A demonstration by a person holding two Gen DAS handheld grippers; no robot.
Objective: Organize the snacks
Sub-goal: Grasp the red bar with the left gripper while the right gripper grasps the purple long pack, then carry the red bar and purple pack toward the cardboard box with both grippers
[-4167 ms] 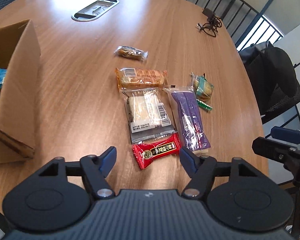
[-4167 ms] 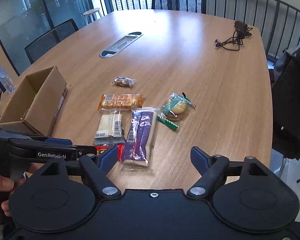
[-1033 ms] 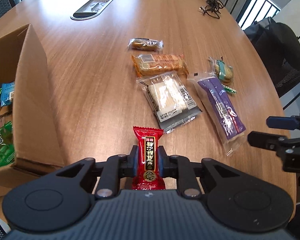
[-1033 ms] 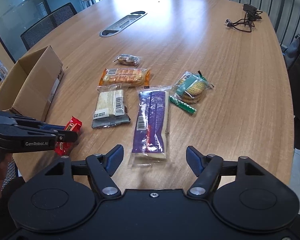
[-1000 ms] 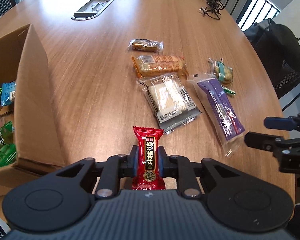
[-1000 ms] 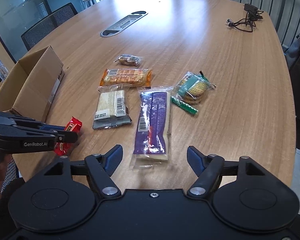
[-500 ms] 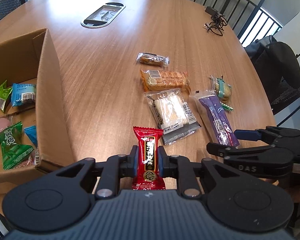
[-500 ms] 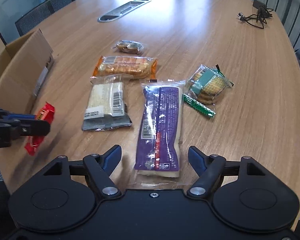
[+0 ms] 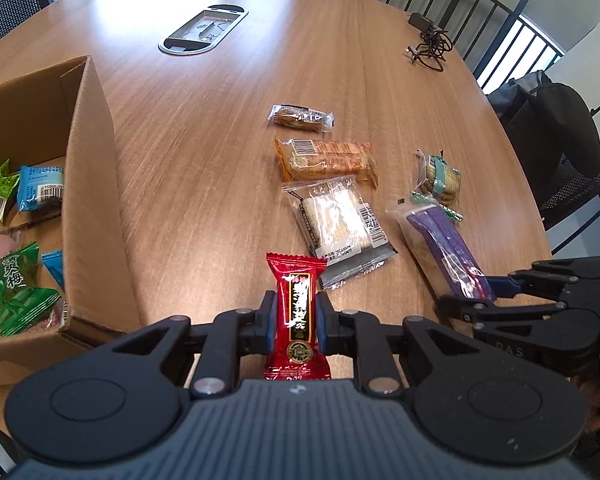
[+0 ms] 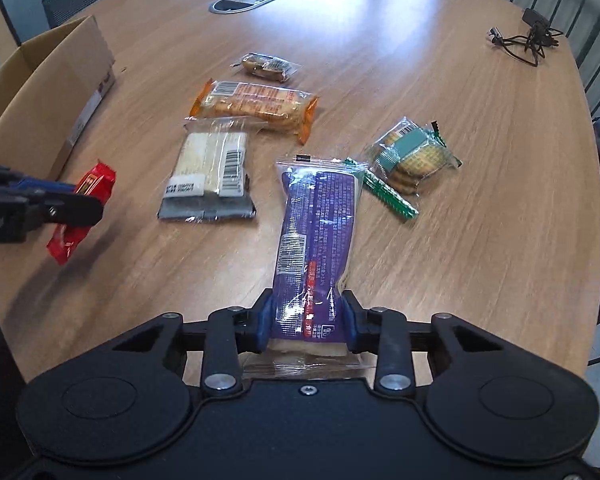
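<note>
Risk lies with the right tool, clamped only on the near end of the long purple packet by the bench edge, which could sag or slip, while the left tool grips the red candy beside the box.

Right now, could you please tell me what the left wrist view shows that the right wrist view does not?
Only the left wrist view shows inside the cardboard box: a green packet and a blue packet lie there.

Only the right wrist view shows the right hand-held gripper closed around the purple packet.

Both show the left hand-held gripper clamped on the red packet, plus the orange packet and clear cracker packet on the table.
</note>
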